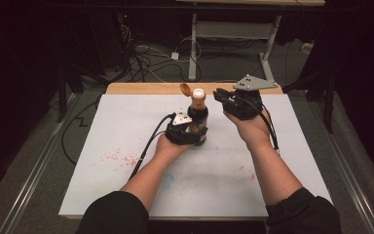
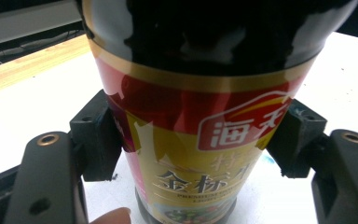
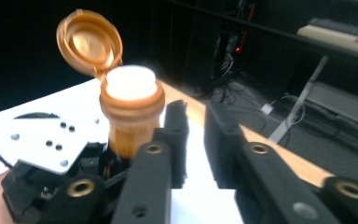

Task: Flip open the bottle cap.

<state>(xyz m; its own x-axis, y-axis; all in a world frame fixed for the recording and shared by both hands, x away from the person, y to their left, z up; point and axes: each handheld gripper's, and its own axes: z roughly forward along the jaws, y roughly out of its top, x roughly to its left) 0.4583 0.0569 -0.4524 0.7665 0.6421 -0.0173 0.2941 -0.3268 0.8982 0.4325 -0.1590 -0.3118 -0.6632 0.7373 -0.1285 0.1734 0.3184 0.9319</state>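
A dark sauce bottle (image 1: 198, 116) with a red and gold label (image 2: 191, 182) stands upright on the white tabletop (image 1: 272, 161). Its gold flip cap (image 1: 185, 88) (image 3: 89, 42) hangs open to the left of the white spout (image 3: 130, 81). My left gripper (image 1: 195, 133) (image 2: 198, 137) is shut on the bottle's lower body, a pad pressing each side. My right gripper (image 1: 220, 93) (image 3: 196, 140) hovers just right of the bottle's neck, pointing toward it. Its jaws stand a little apart with nothing between them.
Red stains (image 1: 119, 157) mark the white top at the left. A wooden strip (image 1: 141, 88) runs along the far edge. Beyond it, cables (image 1: 146, 58) lie on the floor beside a desk frame (image 1: 233, 34).
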